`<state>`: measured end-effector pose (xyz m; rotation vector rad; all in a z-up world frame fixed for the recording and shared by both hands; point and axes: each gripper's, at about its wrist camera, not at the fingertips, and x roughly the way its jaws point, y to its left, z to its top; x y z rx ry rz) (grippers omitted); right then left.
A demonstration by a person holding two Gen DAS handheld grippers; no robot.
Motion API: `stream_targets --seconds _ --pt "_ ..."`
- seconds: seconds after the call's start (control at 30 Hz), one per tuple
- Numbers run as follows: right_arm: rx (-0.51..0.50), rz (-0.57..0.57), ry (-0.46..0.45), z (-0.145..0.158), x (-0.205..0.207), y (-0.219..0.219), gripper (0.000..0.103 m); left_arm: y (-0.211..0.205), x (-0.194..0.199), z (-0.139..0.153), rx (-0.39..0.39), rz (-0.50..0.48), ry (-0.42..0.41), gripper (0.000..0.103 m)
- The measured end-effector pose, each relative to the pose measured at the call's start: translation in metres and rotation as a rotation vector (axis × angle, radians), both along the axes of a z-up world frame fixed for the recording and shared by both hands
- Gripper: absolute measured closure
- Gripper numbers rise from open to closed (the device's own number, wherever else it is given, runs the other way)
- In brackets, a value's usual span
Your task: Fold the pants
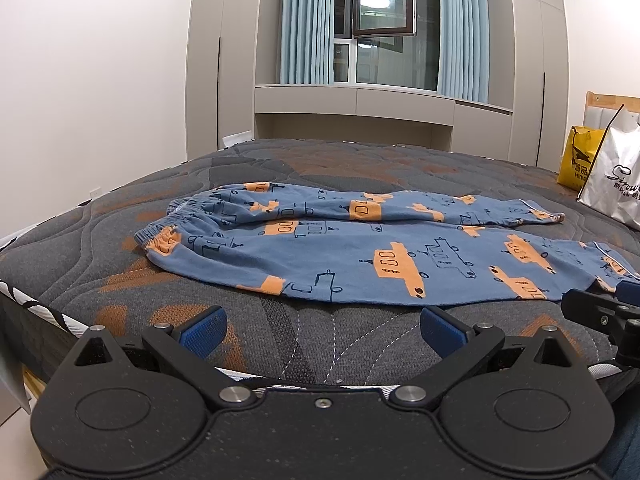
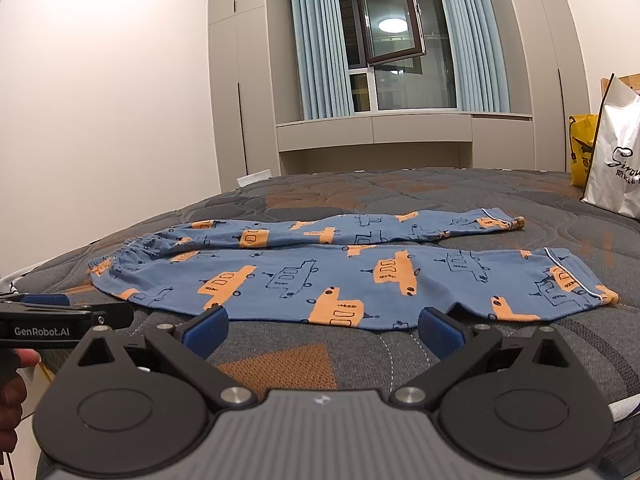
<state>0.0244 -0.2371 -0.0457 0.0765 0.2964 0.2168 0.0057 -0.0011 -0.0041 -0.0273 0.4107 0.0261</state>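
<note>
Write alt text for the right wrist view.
Blue pants with orange car prints lie flat on a quilted mattress, waistband left. The open right gripper hovers at their near edge; bags stand far right.

Bare mattress (image 2: 280, 364) strip open between near edge and pants (image 2: 360, 280); far side open too; two bags (image 2: 616, 160) block right corner.

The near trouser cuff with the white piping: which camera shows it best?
The right wrist view. There the near cuff lies whole and unblocked on the mattress, its piping clear. In the left wrist view the same cuff sits at the frame's right edge, partly hidden behind the right tongs.
</note>
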Motion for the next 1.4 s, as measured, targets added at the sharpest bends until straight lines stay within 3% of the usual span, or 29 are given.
stream_targets --seconds 0.6,0.9,1.17,1.4 --pt "-0.001 0.001 0.021 -0.003 0.010 0.000 0.000 -0.001 0.012 0.000 0.027 0.000 0.015 0.000" --pt "-0.006 0.030 0.026 0.000 0.031 -0.003 0.000 0.004 0.045 0.006 0.070 -0.019 0.026 0.000" --pt "0.004 0.167 0.085 0.026 0.093 -0.025 0.000 0.048 0.112 0.038 0.122 -0.035 0.015 0.000" --pt "-0.211 0.370 0.154 0.072 0.203 -0.028 0.000 0.119 0.225 0.085 0.228 -0.045 0.003 0.000"
